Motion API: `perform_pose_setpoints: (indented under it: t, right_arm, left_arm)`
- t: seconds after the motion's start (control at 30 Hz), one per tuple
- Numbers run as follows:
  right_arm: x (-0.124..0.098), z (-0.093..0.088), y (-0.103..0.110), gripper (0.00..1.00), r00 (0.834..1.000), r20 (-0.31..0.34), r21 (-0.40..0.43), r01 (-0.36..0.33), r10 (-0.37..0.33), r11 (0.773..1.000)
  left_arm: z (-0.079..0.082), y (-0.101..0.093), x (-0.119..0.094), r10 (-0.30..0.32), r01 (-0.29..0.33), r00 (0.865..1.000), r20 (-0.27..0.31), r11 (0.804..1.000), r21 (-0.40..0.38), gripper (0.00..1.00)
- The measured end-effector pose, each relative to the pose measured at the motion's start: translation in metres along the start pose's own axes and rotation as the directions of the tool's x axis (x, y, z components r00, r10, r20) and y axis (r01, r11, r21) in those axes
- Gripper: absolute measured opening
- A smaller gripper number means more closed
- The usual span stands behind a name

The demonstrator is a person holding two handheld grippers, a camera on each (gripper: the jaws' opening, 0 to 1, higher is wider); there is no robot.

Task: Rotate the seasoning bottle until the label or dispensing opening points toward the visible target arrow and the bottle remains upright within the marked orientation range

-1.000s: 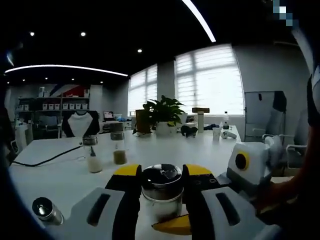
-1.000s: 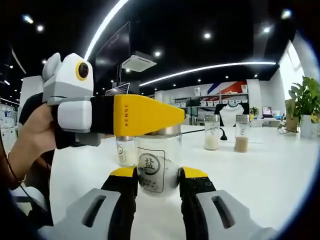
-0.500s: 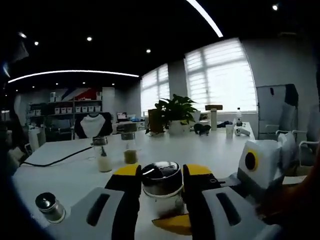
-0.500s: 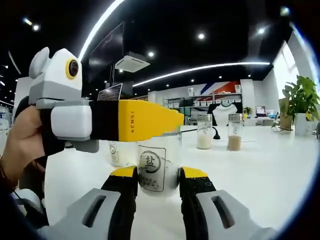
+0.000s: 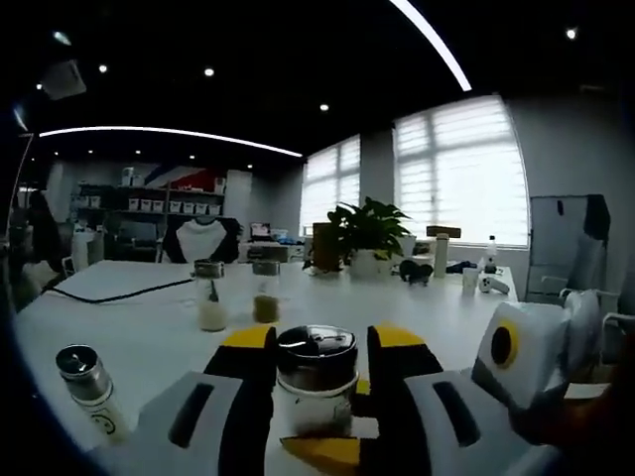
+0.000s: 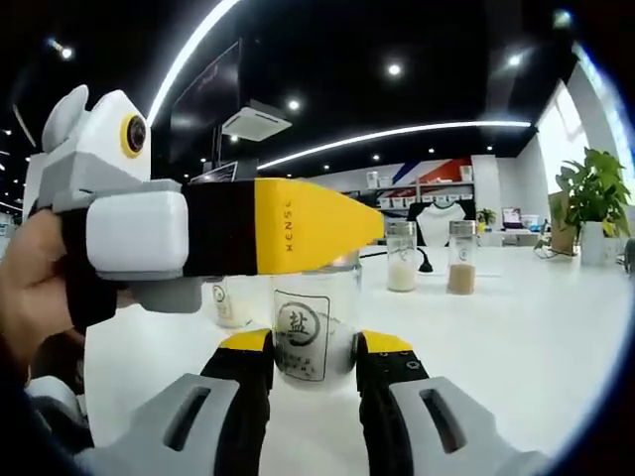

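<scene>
Bottle: your seasoning bottle (image 6: 313,332) stands upright on the white table (image 6: 516,337), clear glass, label with a circled character facing your right gripper's camera. In the left gripper view you see its steel cap (image 5: 317,357) from above.
Left gripper (image 5: 319,382): jaws pinch the bottle at the cap. In the right gripper view it comes in from the left, yellow jaw across the bottle's top, your hand (image 6: 30,288) behind it.
Right gripper (image 6: 312,362): jaws sit either side of the lower glass, tight against it as far as the view shows.
Around: two small jars (image 5: 238,295) with pale and brown fill stand well behind; a steel-capped shaker (image 5: 87,385) sits to the left in the left gripper view; another labelled jar (image 6: 230,302) is just behind the bottle; potted plant (image 5: 367,233) and black cable (image 5: 119,292) farther back.
In the way: your left jaw hides the bottle's cap from the right gripper's camera.
Change vs 1.0 s ago: left camera has swung, background shifted right. Left gripper looms larger in the right gripper view. Label facing unchanged there.
</scene>
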State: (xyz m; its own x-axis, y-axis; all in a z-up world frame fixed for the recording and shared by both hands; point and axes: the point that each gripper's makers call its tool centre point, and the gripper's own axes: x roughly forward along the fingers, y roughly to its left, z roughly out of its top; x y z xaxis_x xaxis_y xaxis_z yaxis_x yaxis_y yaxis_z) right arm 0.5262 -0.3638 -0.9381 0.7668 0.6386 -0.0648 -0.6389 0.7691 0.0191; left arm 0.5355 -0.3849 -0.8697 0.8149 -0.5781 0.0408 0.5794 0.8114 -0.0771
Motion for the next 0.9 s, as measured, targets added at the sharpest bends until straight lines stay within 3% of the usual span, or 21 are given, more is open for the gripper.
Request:
perform_pose_setpoints:
  t: [0.13,0.63,0.9]
  right_arm:
    - [0.001,0.001,0.002,0.3,1.0,-0.002,0.002,-0.003,0.003,1.0]
    - [0.009,-0.002,0.008,0.3,0.999,-0.028,0.024,-0.043,0.043,0.999]
    - [0.011,-0.01,0.016,0.3,0.995,-0.064,0.032,-0.076,0.078,0.997]
  left_arm:
    - [0.002,0.001,-0.004,0.008,-0.008,1.0,0.025,1.0,-0.003,0.34]
    - [0.0,0.006,-0.01,-0.03,0.029,1.0,0.01,0.998,0.047,0.33]
    - [-0.007,0.017,-0.014,-0.019,0.019,1.0,0.012,1.0,0.025,0.33]
